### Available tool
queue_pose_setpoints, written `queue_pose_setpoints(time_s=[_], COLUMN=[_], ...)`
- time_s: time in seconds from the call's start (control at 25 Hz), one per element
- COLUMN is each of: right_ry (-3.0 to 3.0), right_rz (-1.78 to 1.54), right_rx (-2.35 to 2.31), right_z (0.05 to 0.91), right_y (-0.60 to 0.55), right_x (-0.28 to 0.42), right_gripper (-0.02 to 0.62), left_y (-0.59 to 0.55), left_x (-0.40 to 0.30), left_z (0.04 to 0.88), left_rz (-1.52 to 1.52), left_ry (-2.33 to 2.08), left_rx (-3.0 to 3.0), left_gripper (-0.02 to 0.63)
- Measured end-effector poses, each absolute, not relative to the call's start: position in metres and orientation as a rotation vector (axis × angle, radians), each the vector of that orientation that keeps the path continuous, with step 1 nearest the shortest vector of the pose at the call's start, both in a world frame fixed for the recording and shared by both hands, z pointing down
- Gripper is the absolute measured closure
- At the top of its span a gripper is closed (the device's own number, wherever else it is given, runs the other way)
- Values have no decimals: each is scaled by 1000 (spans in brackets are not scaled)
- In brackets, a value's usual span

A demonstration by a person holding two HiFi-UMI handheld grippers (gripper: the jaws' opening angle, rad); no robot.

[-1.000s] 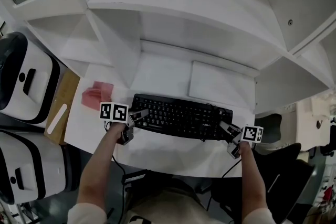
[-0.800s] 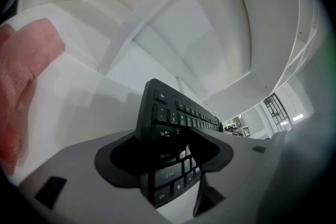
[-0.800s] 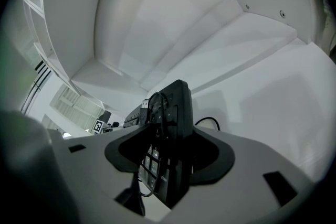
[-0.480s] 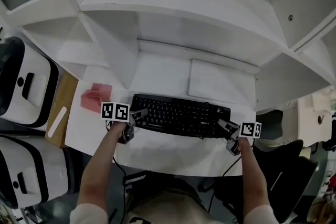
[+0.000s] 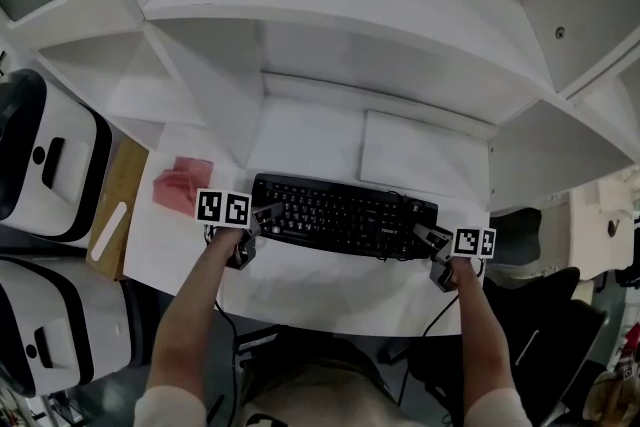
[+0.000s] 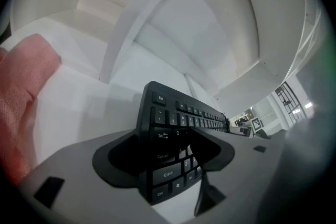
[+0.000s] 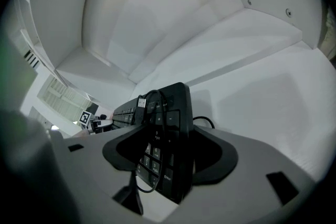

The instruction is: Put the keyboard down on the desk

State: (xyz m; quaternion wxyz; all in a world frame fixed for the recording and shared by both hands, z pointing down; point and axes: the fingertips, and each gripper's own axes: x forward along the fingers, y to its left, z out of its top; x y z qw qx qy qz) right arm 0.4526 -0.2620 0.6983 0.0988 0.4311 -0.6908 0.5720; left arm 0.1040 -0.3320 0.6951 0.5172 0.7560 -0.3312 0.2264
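A black keyboard (image 5: 345,217) lies along the front of the white desk (image 5: 330,290). My left gripper (image 5: 265,218) is at its left end and my right gripper (image 5: 425,237) at its right end. In the left gripper view the keyboard's (image 6: 173,118) Esc-and-Tab end sits between the jaws of the left gripper (image 6: 165,152). In the right gripper view the keyboard's (image 7: 170,113) numpad end and its coiled USB cable (image 7: 142,103) sit between the jaws of the right gripper (image 7: 168,149). Both pairs of jaws have just been opening, and the pads stand slightly off the keyboard.
A pink cloth (image 5: 180,185) lies on the desk left of the keyboard. A white pad (image 5: 420,155) lies behind it under the shelves. White machines (image 5: 40,165) and a wooden board (image 5: 115,215) stand at the far left. A dark chair (image 5: 530,315) is at the right.
The right gripper has sunk a little at the keyboard's right end. The keyboard and the left gripper stay nearly where they were.
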Motion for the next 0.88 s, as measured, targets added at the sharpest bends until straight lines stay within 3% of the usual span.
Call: queue_pose_setpoints(time_s=[0.88], right_ry=[-2002], right_rz=[1364], right_rx=[1367], right_z=[709], right_y=[-265], right_x=[461], right_gripper=[293], left_y=[-338], left_x=[95], left_z=[708], left_rz=[844], left_ry=[-1018], left_rx=[1932], left_gripper=[270])
